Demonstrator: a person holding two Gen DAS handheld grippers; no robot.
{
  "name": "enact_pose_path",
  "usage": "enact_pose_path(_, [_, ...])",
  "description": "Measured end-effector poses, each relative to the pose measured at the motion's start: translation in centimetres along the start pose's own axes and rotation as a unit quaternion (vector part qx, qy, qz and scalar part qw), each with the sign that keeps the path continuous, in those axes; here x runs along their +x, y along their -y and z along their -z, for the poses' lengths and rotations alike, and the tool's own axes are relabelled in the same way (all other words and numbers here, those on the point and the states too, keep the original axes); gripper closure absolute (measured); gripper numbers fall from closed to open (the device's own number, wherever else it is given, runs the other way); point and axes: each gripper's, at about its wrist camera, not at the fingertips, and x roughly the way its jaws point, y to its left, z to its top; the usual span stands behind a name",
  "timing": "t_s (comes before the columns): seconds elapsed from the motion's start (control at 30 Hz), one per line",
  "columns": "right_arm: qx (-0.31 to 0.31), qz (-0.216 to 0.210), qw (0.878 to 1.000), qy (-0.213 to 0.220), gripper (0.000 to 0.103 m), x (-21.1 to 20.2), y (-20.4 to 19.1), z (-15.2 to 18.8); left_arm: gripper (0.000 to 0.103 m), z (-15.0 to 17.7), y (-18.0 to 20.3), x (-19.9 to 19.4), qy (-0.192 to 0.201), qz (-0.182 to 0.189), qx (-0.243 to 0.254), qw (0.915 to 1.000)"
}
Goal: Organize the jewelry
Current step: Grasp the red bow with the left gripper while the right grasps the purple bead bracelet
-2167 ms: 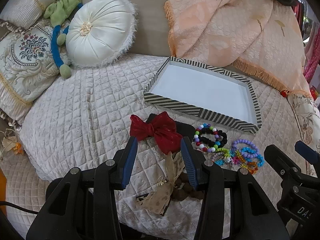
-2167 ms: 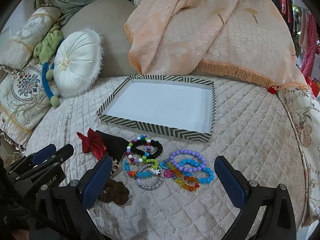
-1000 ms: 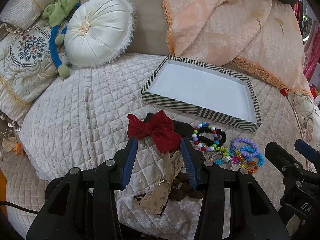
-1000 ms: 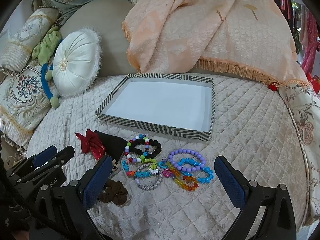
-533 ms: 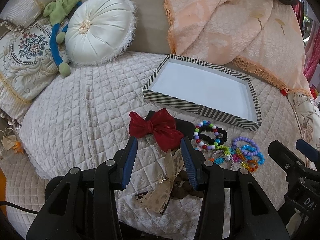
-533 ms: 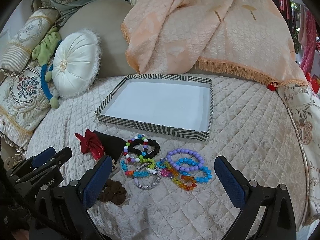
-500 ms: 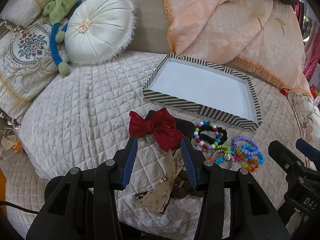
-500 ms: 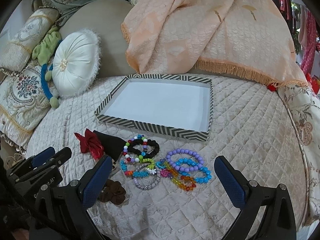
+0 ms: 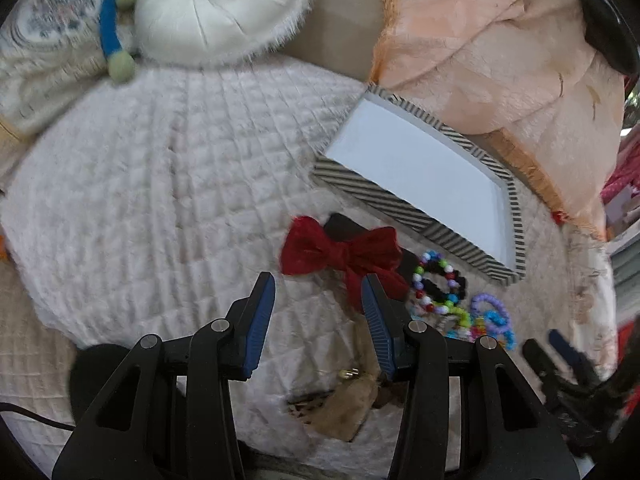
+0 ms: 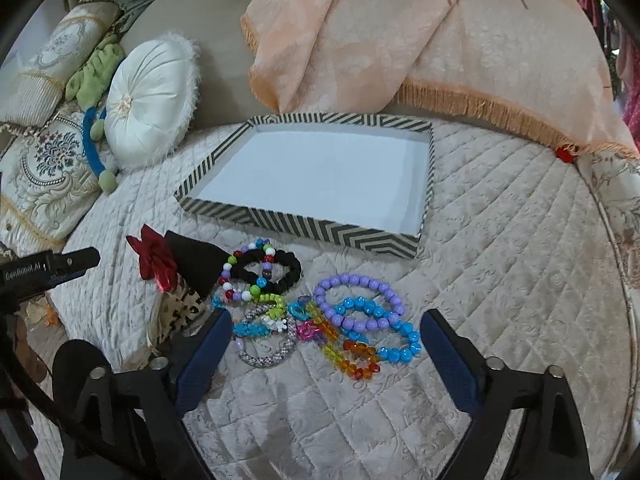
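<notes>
A black-and-cream chevron-striped tray (image 10: 304,224) with a white floor, a red bow (image 9: 340,254), purple (image 10: 360,300) and blue bead bracelets (image 10: 384,332), and a cream quilted bed (image 10: 500,280).

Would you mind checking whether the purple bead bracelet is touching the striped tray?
Apart. In the right wrist view, a strip of bare quilt shows plainly between the purple bead bracelet and the near wall of the striped tray.

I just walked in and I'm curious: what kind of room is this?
Probably a bedroom: a cream quilted bedspread covers the surface, a round white tufted cushion and embroidered pillows lie at one end, and a peach fringed throw is draped behind.
</notes>
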Motion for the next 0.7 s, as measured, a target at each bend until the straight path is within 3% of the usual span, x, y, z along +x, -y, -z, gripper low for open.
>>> enact_pose_path(0.1, [0.01,0.0,1.0,-0.008,0.018,0.7,1.0,0.1,0.041,-0.2,-0.1,1.2,-0.02,0.038,-0.023,0.9988])
enact_pose_path(0.33, [0.013,0.031,0.999,-0.019,0.019,1.8,4.0,-0.2,0.04,-1.6,-1.2,4.5,-0.043,0.06,-0.107,0.9915])
enact_pose_path(0.6, [-0.009,0.029,0.998,-0.064,0.049,6.7,5.5,-1.4,0.039,-2.8,-0.9,8.5,-0.058,0.033,-0.131,0.9891])
enact_pose_path(0.7, [-0.026,0.019,0.997,-0.072,0.053,8.1,5.4,-1.5,0.039,-3.2,-1.2,9.6,-0.064,0.029,-0.143,0.9873])
